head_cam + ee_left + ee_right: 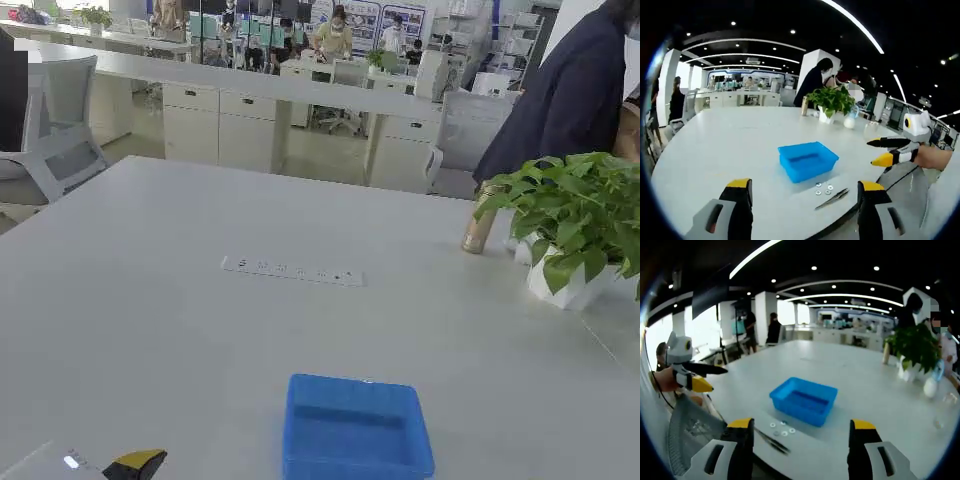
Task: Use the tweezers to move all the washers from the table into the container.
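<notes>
A blue container [355, 425] sits at the near table edge, also in the left gripper view [807, 160] and the right gripper view [804, 400]. Several small washers [824, 188] [781, 429] lie on the table just in front of it. Metal tweezers [832, 198] [771, 441] lie beside them. My left gripper [805, 200] is open and holds nothing, well back from the washers. My right gripper [802, 437] is open too, and nothing is between its jaws. Each shows in the other's view, right gripper [872, 153] and left gripper [717, 380], both open. A gripper's yellow tip [135, 463] pokes in at the bottom left.
A potted plant [575, 215] in a white pot and a slim bottle [480, 225] stand at the far right of the white table [150, 330]. A flush power strip [292, 270] lies mid-table. A person [570, 95] stands behind the plant. Chairs and desks fill the background.
</notes>
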`<state>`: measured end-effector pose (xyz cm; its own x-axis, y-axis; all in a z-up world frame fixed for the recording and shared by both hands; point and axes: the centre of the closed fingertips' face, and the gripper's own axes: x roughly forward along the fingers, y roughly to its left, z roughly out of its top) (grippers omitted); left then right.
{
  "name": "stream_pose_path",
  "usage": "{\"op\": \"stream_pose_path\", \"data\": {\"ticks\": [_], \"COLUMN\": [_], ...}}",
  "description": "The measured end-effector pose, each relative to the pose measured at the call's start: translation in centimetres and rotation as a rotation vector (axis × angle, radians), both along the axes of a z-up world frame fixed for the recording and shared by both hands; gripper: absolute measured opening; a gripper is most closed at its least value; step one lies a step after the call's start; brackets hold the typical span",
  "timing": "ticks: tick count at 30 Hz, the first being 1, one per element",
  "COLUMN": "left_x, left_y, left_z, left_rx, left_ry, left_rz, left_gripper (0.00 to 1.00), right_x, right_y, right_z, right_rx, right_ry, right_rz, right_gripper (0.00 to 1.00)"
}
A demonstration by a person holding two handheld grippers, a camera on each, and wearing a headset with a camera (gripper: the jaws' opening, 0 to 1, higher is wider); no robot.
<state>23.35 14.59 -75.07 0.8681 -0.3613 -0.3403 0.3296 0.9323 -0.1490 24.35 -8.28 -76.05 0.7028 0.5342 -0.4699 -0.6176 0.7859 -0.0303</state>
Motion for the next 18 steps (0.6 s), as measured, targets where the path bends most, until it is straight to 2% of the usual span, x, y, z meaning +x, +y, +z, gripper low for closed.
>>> {"op": "stream_pose_path", "data": {"ticks": [1,3,4,6,8,9,10,11,12,13,14,15,18], "left_x": [0.0,0.0,-0.1,-0.2,-0.2,-0.2,-0.2,0.0,0.0,0.0,0.0,-0.1,-0.1], "left_y": [0.0,-0.4,-0.6,-0.8,-1.1,-1.2,-1.5,-1.8,-1.8,-1.8,-2.0,-2.1,-2.3], "left_z": [-0.3,-0.2,-0.3,-0.4,-0.5,-0.5,-0.4,-0.1,0.0,0.0,-0.2,-0.4,-1.1], "left_rx": [0.021,0.048,0.083,0.123,0.128,0.123,0.101,0.077,0.076,0.088,0.101,0.118,0.123], "left_ry": [0.007,-0.007,-0.010,-0.028,-0.020,-0.020,-0.028,-0.045,-0.047,-0.051,-0.052,-0.044,-0.015], "left_rz": [-0.005,-0.022,-0.034,-0.053,-0.063,-0.070,-0.080,-0.083,-0.082,-0.085,-0.090,-0.102,-0.109], "left_gripper": [0.99,0.99,0.99,0.99,0.99,0.99,0.99,0.99,0.99,0.99,0.99,0.99,0.99], "right_x": [-0.1,-0.4,-0.4,-0.3,0.2,0.4,0.1,0.2,0.4,0.5,0.2,-0.3,-0.3], "right_y": [0.1,0.0,-0.5,-1.3,-2.4,-2.9,-2.5,-2.0,-1.7,-1.7,-1.5,-0.9,-0.9], "right_z": [-0.1,0.1,0.3,0.5,0.9,1.1,1.1,1.3,1.3,0.3,-0.5,-1.1,-1.1], "right_rx": [-0.002,0.001,0.004,0.000,-0.025,-0.001,0.029,0.023,-0.030,-0.099,-0.098,-0.071,-0.094], "right_ry": [0.002,0.008,0.006,-0.010,-0.047,-0.063,-0.052,-0.080,-0.110,-0.091,-0.045,-0.010,-0.026], "right_rz": [0.000,0.001,0.000,0.004,-0.015,-0.053,-0.044,-0.012,0.014,0.031,0.034,0.045,0.060], "right_gripper": [0.86,0.91,0.91,0.90,0.91,0.91,0.91,0.89,0.83,0.78,0.78,0.81,0.82]}}
